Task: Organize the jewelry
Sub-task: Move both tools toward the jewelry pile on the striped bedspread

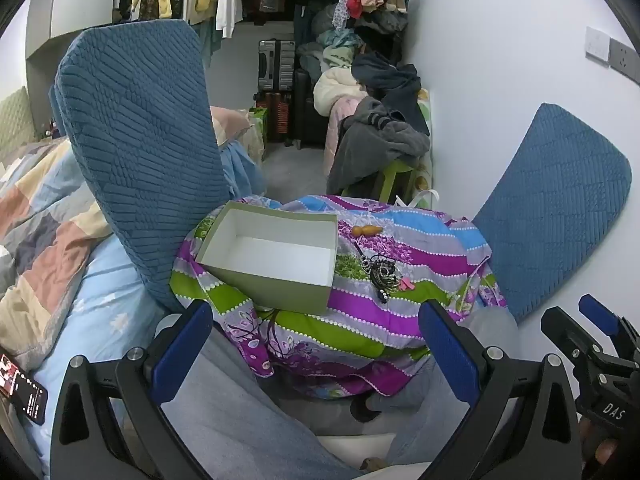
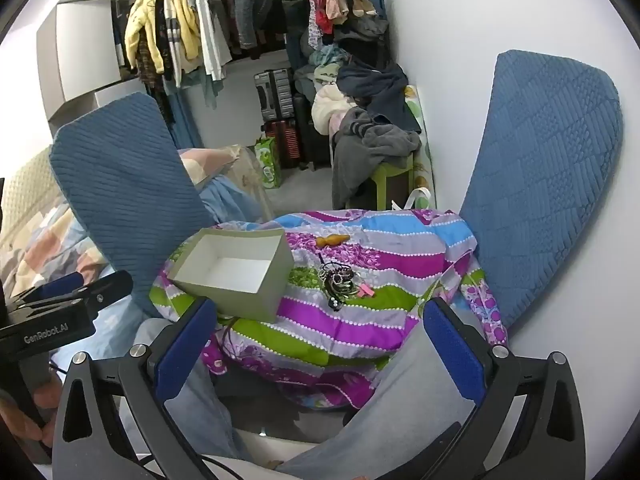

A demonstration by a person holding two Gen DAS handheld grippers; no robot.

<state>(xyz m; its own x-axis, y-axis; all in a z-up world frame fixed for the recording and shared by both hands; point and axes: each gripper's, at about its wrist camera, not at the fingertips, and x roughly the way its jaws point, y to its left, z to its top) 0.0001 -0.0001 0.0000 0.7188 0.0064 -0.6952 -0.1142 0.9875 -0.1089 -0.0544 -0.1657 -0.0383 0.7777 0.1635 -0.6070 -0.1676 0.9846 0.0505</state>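
Observation:
An open grey-green box (image 1: 276, 254) with a white, empty inside sits on a striped purple, green and blue cloth (image 1: 400, 320). It also shows in the right wrist view (image 2: 234, 270). A dark tangled pile of jewelry (image 1: 382, 274) lies on the cloth right of the box, with a small pink piece (image 1: 406, 286) beside it; the pile also shows in the right wrist view (image 2: 338, 282). An orange gourd-shaped piece (image 1: 366, 231) lies further back, also seen in the right wrist view (image 2: 332, 240). My left gripper (image 1: 316, 352) is open and empty, short of the cloth. My right gripper (image 2: 316, 354) is open and empty too.
Two blue quilted cushions (image 1: 140, 152) (image 2: 540, 184) stand left and right of the cloth. A patchwork bed (image 1: 44, 224) lies left. Behind are hanging clothes (image 2: 180, 32), suitcases (image 1: 278, 64) and a clothes-piled green stool (image 1: 394, 176). A phone (image 1: 22, 388) lies lower left.

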